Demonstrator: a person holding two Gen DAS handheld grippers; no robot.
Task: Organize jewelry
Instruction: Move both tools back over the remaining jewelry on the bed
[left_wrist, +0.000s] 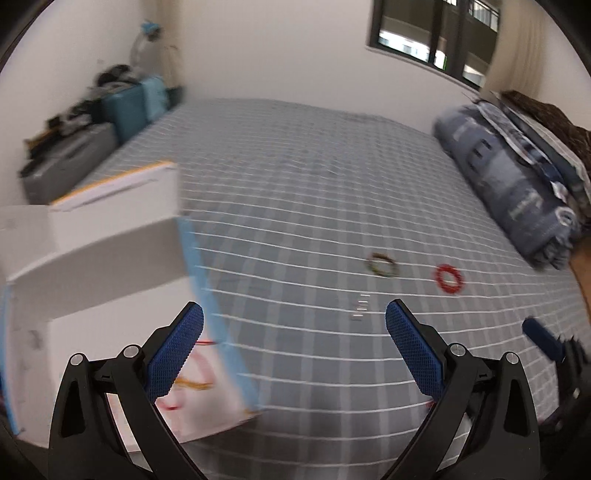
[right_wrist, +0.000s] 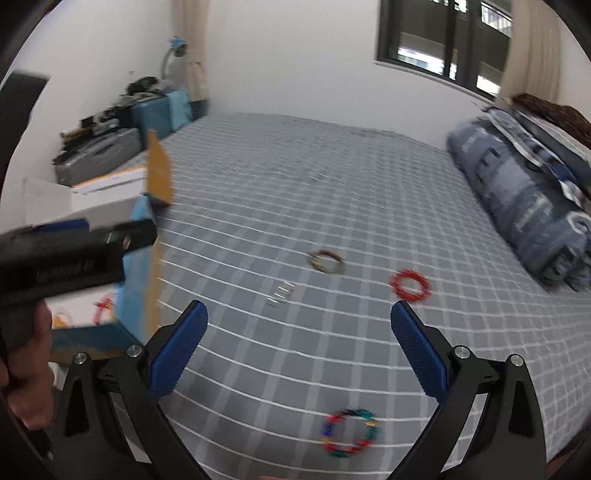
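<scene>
An open white box with blue edges (left_wrist: 110, 258) stands on the checked bedsheet at the left, with jewelry inside (left_wrist: 192, 384); it also shows in the right wrist view (right_wrist: 136, 266). My left gripper (left_wrist: 294, 354) is open and empty, its left finger over the box. My right gripper (right_wrist: 299, 350) is open and empty above the sheet. A multicolour bead bracelet (right_wrist: 349, 434) lies just below it. A red bracelet (right_wrist: 410, 285) (left_wrist: 448, 278), a dark olive bracelet (right_wrist: 327, 262) (left_wrist: 382, 264) and a small silver piece (right_wrist: 280, 294) (left_wrist: 360, 308) lie farther out.
A folded blue duvet (left_wrist: 517, 184) lies along the bed's right side. Suitcases and clutter (left_wrist: 122, 107) stand past the bed's far left corner. The right gripper (left_wrist: 546, 343) shows at the left view's right edge; the left gripper's body (right_wrist: 74, 258) crosses the right view.
</scene>
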